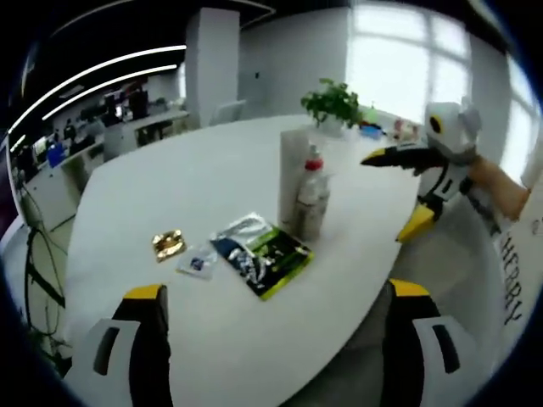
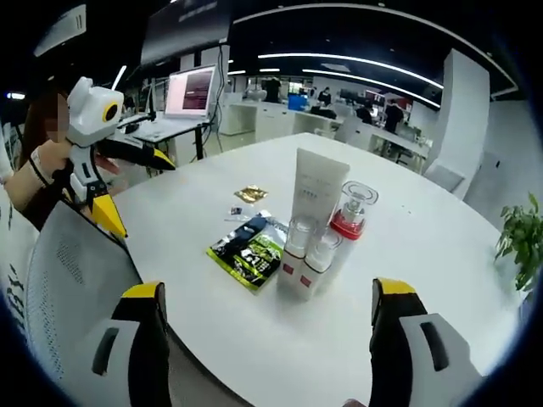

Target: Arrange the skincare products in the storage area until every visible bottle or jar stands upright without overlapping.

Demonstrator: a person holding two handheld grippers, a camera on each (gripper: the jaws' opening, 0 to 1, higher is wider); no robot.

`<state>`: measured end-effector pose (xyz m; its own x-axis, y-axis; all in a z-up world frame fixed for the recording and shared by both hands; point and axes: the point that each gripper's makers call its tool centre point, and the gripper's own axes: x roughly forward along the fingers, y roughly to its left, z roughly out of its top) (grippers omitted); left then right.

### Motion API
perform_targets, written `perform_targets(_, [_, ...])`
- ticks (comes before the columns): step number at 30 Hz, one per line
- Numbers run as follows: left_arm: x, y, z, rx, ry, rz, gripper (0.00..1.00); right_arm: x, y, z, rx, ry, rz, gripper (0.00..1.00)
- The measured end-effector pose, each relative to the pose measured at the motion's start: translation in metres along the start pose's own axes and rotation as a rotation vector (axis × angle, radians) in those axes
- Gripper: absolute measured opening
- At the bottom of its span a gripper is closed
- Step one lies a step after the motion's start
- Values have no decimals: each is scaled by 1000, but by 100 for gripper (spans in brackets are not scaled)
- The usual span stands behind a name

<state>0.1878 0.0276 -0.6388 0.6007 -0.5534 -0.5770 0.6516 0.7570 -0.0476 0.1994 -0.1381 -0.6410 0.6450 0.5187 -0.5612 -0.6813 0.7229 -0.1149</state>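
Ahead of both tongs, on white bench (image 2: 441, 246): skincare bottles (image 2: 327, 237) upright, clustered touching, w/ green sachet (image 2: 248, 248) just beside. Left tongs (image 1: 271, 297) released, empty. Right tongs (image 2: 267, 297) released, empty, well short of bottles.

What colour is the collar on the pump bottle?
Red, on the pump bottle; clearest in the right gripper view.

The left gripper view looks from beyond one edge of the table (image 1: 212, 170), facing across it toward the windows, some way back from the bottles (image 1: 310, 197). The right gripper view looks from the opposite edge toward the office desks, somewhat nearer the bottles (image 2: 327, 237). Both share the tabletop, bottles and sachets (image 1: 259, 252), seen from opposite sides.
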Motion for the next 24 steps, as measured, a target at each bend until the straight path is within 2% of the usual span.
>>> perform_targets(9, [-2, 4, -6, -17, 0, 0, 99, -1, 5, 2, 10, -3, 6, 100])
perform_targets(15, [-4, 0, -10, -25, 2, 2, 99, 1, 10, 4, -4, -1, 13, 100])
perform_targets(24, [-5, -3, -16, -43, 15, 12, 99, 11, 27, 10, -26, 6, 54, 100])
